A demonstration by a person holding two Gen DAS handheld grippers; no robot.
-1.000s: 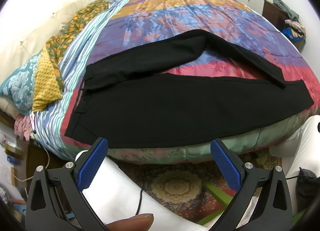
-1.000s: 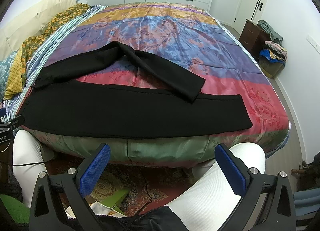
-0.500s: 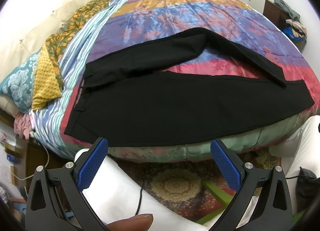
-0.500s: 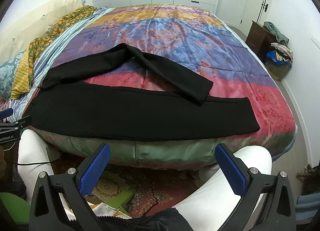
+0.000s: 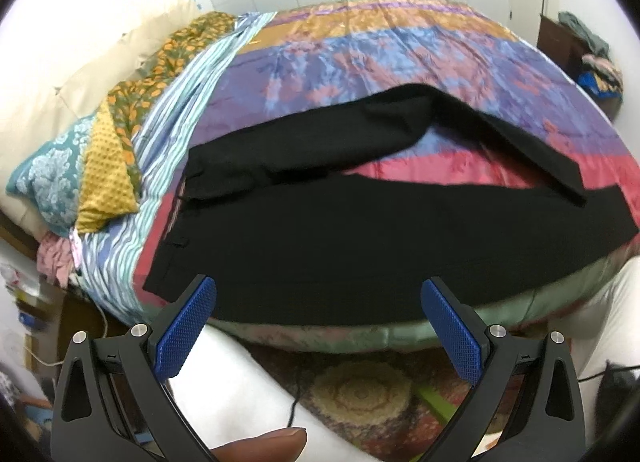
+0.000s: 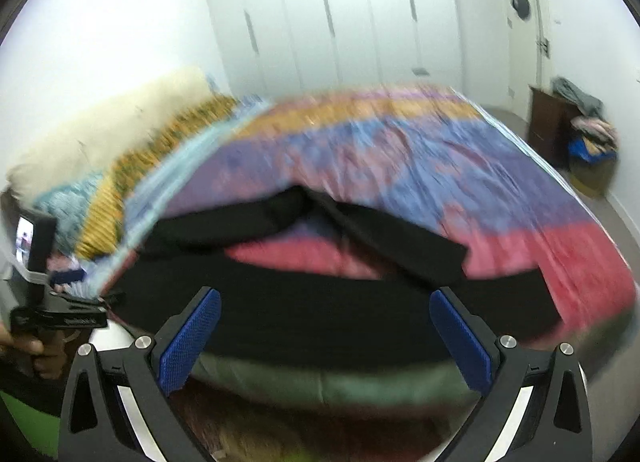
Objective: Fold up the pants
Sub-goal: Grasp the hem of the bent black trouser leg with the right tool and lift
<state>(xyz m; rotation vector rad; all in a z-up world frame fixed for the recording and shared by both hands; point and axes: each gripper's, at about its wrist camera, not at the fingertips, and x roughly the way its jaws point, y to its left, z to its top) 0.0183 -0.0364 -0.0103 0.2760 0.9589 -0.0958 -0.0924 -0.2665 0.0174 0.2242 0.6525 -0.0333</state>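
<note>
Lying on the bed, the black pants stretch sideways, from left to right, along the near edge. Both tools are low in front of the bed, and the pants are ahead of them and a bit higher.

On the left are the pillows and then the waist of the pants. The left gripper is near that waist end. Its blue pads are spread wide apart, and it holds nothing. A fingertip shows at the bottom of its view.

In the middle, one leg lies flat and straight. The other leg goes up the bed, bends, and comes back down, so its end lies across the flat leg on the right.

The right gripper is nearer the leg ends. It is spread wide too and holds nothing. Its view is blurry.

My guess is that the bent leg must be laid straight on the flat one first. The right gripper is the closer one for that.

Some small writing is on the left tool's body in the right view, but it is too blurry to read.
</note>
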